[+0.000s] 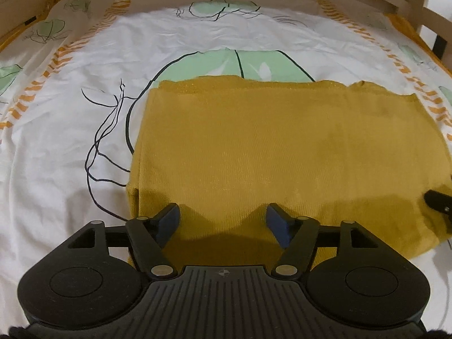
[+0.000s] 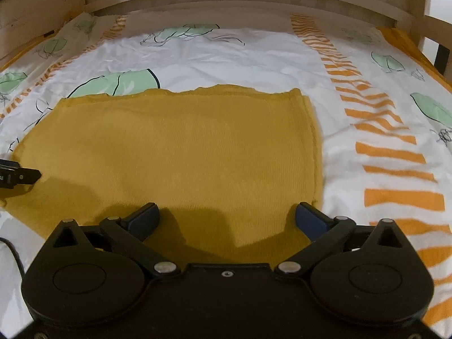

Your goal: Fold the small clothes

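A mustard yellow knit garment point(image 1: 276, 147) lies folded into a flat rectangle on the printed bedsheet; it also shows in the right wrist view point(image 2: 180, 152). My left gripper point(image 1: 221, 217) is open and empty, just above the garment's near left part. My right gripper point(image 2: 227, 217) is open and empty, above the garment's near right corner. A tip of the right gripper shows at the right edge of the left wrist view point(image 1: 438, 200). A tip of the left gripper shows at the left edge of the right wrist view point(image 2: 19, 175).
The white bedsheet point(image 1: 70, 130) has green leaf prints and orange striped bands point(image 2: 395, 152). A wooden bed frame point(image 2: 240, 2) curves along the far side, with rails at both sides. A black cable point(image 2: 14, 254) runs near the left edge.
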The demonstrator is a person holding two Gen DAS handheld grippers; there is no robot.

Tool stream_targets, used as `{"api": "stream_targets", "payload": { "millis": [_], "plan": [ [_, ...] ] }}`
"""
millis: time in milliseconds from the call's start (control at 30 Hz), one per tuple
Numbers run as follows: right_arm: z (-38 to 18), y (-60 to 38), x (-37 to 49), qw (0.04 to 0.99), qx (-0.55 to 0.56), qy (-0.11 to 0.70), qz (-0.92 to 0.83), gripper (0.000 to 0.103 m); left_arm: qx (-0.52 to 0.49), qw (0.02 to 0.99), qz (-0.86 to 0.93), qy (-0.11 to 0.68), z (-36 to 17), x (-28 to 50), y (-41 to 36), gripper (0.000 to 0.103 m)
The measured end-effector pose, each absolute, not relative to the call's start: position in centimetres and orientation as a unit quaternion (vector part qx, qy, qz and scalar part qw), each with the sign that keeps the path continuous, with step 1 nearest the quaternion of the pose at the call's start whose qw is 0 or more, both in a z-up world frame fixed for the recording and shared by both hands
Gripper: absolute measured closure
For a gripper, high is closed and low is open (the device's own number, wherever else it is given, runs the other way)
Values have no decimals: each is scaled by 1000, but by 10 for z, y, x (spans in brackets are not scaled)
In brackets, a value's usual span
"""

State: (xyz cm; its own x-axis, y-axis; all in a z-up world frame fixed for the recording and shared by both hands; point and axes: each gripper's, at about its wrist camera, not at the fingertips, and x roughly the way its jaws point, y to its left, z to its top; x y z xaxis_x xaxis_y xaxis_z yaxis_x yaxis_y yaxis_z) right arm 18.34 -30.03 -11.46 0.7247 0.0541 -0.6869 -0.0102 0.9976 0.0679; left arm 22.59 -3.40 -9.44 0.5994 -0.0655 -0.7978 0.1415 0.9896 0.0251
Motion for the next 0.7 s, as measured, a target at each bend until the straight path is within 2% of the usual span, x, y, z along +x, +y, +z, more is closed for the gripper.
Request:
{"api": "stream_targets", "payload": {
  "millis": [133, 300, 500, 700],
  "plan": [
    [-109, -312, 177, 927, 63, 369, 17, 1, 39, 889, -59, 452, -95, 229, -32, 35],
    [-101, -350, 160, 930, 166, 329, -1, 1, 38, 887, -61, 455, -97, 229, -32, 33],
    [-114, -392, 151, 904, 265, 335, -7, 0, 39, 888, -58, 455, -97, 229, -34, 31],
    [-125, -406, 150, 890, 308, 334, 14, 0, 42, 887, -58, 456, -98, 230, -35, 31]
  ]
}}
